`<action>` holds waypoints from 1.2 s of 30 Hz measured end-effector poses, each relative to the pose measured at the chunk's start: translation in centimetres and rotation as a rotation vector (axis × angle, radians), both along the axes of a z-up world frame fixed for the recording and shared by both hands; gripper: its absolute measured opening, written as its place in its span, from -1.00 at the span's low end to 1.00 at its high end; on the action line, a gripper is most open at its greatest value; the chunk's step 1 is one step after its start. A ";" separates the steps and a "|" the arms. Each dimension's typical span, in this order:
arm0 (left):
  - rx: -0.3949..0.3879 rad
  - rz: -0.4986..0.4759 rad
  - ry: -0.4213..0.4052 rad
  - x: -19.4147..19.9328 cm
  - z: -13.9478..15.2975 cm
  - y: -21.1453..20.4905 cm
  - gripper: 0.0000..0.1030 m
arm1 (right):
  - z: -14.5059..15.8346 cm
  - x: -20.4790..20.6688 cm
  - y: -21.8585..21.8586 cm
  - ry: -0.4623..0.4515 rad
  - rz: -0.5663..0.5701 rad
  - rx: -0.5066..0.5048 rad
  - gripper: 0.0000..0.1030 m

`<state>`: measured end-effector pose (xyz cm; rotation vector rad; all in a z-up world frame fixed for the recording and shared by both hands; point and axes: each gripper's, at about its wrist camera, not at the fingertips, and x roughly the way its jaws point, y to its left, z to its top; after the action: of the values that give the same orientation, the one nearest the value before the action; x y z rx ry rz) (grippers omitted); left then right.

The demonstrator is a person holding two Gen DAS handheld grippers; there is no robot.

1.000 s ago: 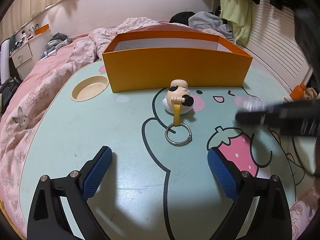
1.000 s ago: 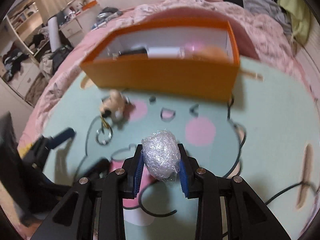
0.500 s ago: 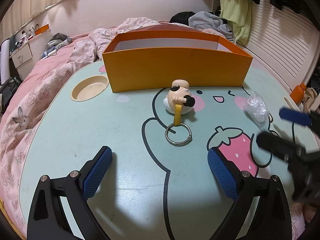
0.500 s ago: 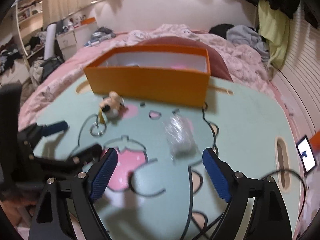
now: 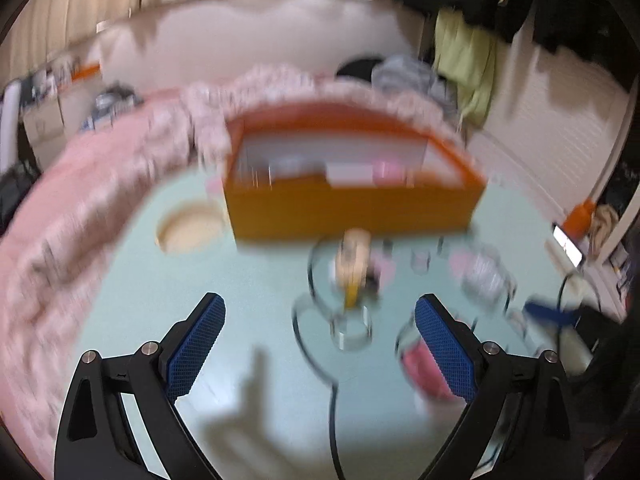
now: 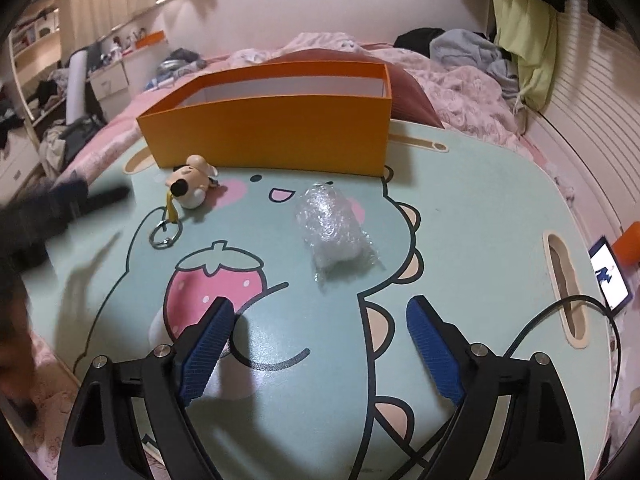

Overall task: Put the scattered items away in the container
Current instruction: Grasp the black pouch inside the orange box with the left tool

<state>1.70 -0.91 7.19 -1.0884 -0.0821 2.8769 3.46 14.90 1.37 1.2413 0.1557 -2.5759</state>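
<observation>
Black jaws — blue ribbed pads (image 6: 206, 346), silver screws

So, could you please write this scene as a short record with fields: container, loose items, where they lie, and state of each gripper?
container: orange box, open on top, at the far side of the table
loose items: figure keychain; bubble-wrap bundle
keychain place: on the table just in front of the box, toward its left end
bundle place: on the table, right of the keychain, apart from the box
left gripper: open, empty
right gripper: open, empty, bundle lies ahead of it
in the box: some things, too blurred to name
</observation>
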 end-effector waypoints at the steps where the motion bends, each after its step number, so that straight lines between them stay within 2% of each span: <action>1: -0.008 0.000 0.011 -0.8 1.3 -0.1 0.72 | 0.0 0.0 0.0 0.001 0.002 0.002 0.72; 3: -0.004 -0.001 -0.015 -3.8 3.7 -0.6 0.66 | 0.0 0.0 0.0 0.002 0.003 0.001 0.72; 6: 0.016 -0.023 -0.180 -10.0 4.7 -0.8 0.65 | 0.0 0.0 0.0 0.002 0.003 -0.008 0.74; 8: 0.001 -0.010 -0.299 -13.7 3.8 -0.6 0.33 | 0.0 0.1 0.0 0.002 0.005 -0.010 0.75; 10: 0.017 -0.004 -0.409 -16.2 2.3 -0.5 0.18 | 0.0 0.1 0.0 0.002 0.006 -0.013 0.76; 13: 0.049 0.056 -0.557 -18.8 -0.6 -0.9 0.18 | 0.0 0.1 0.2 0.003 0.004 -0.023 0.77; 14: 0.048 0.079 -0.581 -19.2 -1.3 -0.8 0.18 | 0.1 0.1 0.3 0.003 0.002 -0.029 0.78; 18: 0.061 0.112 -0.639 -20.4 -3.0 -0.7 0.18 | 0.2 0.0 0.5 0.002 -0.004 -0.049 0.80; 22: 0.042 0.121 -0.647 -21.2 -3.0 0.1 0.18 | 0.2 0.0 0.7 0.003 -0.005 -0.054 0.82; 27: -0.056 0.125 -0.650 -21.9 -3.9 1.6 0.19 | 0.3 0.0 0.7 0.002 -0.007 -0.055 0.83; 33: -0.208 0.052 -0.638 -21.5 -4.9 4.3 0.20 | 0.2 -0.1 0.7 0.002 -0.006 -0.054 0.83; 34: -0.218 0.050 -0.631 -21.4 -5.2 4.4 0.24 | 0.2 -0.1 0.7 0.001 -0.007 -0.053 0.84; 36: -0.180 0.054 -0.640 -21.6 -5.3 3.9 0.24 | 0.2 0.0 0.8 0.002 -0.006 -0.053 0.84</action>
<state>-19.93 2.99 1.87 -2.0219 0.1218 2.4894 3.44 15.67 1.62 1.2219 0.0829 -2.5696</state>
